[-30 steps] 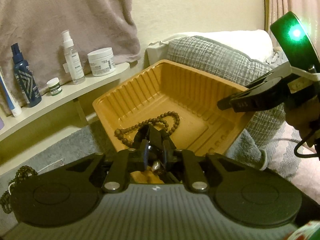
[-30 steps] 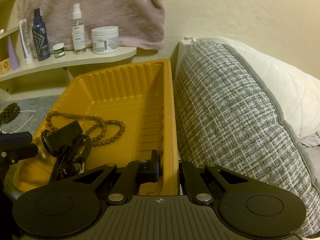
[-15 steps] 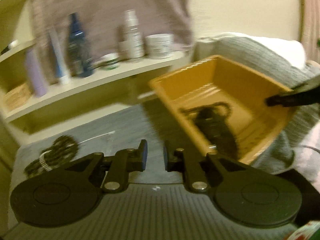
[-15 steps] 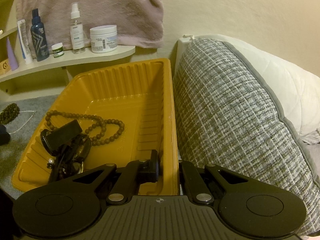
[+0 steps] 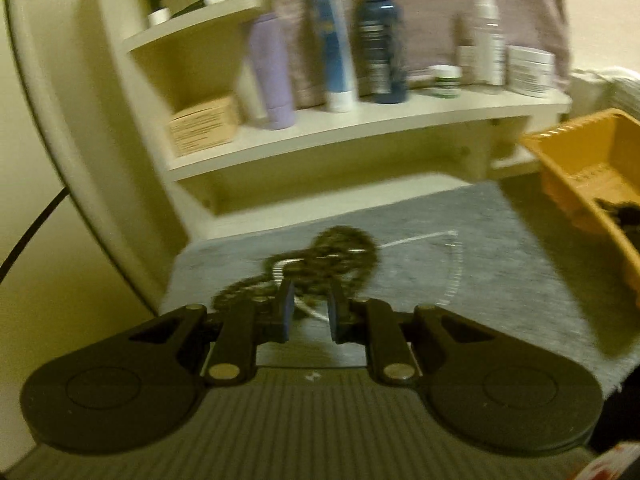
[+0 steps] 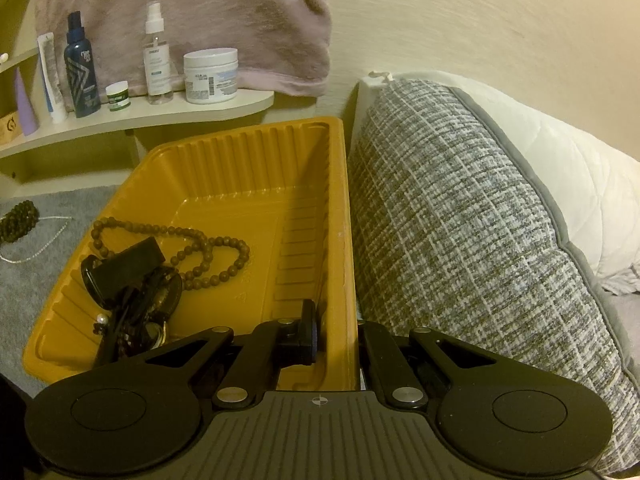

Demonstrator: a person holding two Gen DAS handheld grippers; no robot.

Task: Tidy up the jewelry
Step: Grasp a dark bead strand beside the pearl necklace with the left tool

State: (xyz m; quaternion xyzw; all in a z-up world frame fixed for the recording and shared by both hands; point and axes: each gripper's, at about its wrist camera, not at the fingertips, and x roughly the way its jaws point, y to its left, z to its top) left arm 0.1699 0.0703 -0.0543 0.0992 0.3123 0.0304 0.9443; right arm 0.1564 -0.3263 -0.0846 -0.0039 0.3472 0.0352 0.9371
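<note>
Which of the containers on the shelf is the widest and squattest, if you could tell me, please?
The white tub at the shelf's right end: it is broader than tall, with a flat lid. The dark blue bottle and clear spray bottle are tall and narrow; the green-labelled jar is much smaller.

Home, prob bedroom or dressing corner. Cream wall shelf point(image 6: 132, 118) w/ toiletries: dark blue bottle point(image 6: 82, 76), clear spray bottle point(image 6: 157, 56), white cream jar point(image 6: 211, 76), small green-label pot point(image 6: 117, 96), lilac tube point(image 5: 271, 72). Pinkish towel point(image 6: 200, 16) hangs behind them. Grey tweed cushion point(image 6: 460, 240) and white quilted pillow point(image 6: 568, 184) against plain cream wall. Grey cloth surface point(image 5: 460, 264) below shelf. Second shelf tier above, at left; small cardboard box point(image 5: 202, 126) on lower one.
</note>
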